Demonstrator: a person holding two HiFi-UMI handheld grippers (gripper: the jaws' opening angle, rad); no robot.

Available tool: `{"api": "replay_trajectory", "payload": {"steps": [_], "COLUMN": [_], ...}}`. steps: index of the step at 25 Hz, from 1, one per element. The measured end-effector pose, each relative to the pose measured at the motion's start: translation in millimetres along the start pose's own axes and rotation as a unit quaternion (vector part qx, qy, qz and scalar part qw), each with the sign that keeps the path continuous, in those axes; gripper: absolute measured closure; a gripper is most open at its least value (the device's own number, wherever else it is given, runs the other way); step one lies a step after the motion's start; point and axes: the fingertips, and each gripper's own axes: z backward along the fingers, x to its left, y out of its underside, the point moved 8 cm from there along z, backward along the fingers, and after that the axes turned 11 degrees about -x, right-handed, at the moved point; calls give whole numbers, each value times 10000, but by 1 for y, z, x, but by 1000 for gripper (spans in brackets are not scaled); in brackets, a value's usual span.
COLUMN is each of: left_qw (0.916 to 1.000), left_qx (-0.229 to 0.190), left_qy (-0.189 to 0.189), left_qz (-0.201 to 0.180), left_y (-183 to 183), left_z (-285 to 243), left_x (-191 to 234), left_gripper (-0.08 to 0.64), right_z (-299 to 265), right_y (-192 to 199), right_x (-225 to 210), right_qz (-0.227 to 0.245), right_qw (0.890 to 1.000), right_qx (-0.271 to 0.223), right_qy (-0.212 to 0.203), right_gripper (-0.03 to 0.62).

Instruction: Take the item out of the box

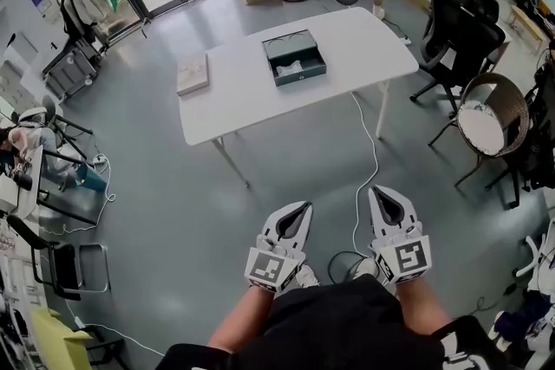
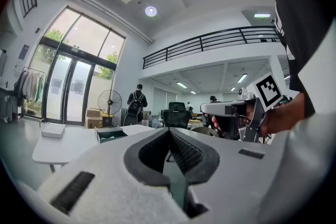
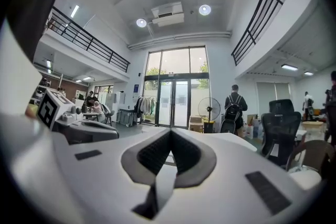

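Both grippers sit lowest in the head view, held level just ahead of the person's body. The left gripper (image 1: pixel 304 205) has its jaws pressed fully together with nothing between them, and its own view shows the ribbed pads meeting at the tip (image 2: pixel 169 130). The right gripper (image 1: pixel 379 190) looks the same: in its own view the jaws meet at the tip (image 3: pixel 169 131) and hold nothing.

Grey floor (image 1: pixel 173 204) separates them from the white table (image 1: pixel 243 95) in the upper middle of the frame. The dark green box (image 1: pixel 302 79) stands open on the table, right of its centre. The item (image 1: pixel 300 65), pale and crumpled-looking, lies low inside the box. It is well apart from both grippers, up the frame and between their two lines. A flat book-like thing (image 1: pixel 192 74) rests near the table's left edge.

The reach has probably not begun, so the risks lie ahead. A white cable (image 1: pixel 369 160) trails from the table down to near the person's feet and could catch a step on the approach. Jaws that reach the box closed would only push the item or the box. The light box might slide on the smooth table if a jaw knocks its wall.
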Motion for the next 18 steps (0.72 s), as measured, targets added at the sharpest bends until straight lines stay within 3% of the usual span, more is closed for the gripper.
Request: {"api": "replay_trajectory", "payload": {"steps": [6,11,18], "left_qw": [9999,9999,9999], "left_qx": [65,94,103], "left_qy": [126,112,47], "left_qz": [-77,65,-19], "left_y": [7,10,14], "left_z": [22,16,-14], "left_x": [23,28,42], "left_gripper": [548,548,548], "right_z": [0,-9,-42], "right_y": [7,9,22], "right_x": [24,22,1], "right_qz": [-86,-74,-111], "right_qw": [9996,9996,9998], "right_qx": [95,189,148], "right_qy": [258,193,-37], "right_gripper": [588,588,588]}}
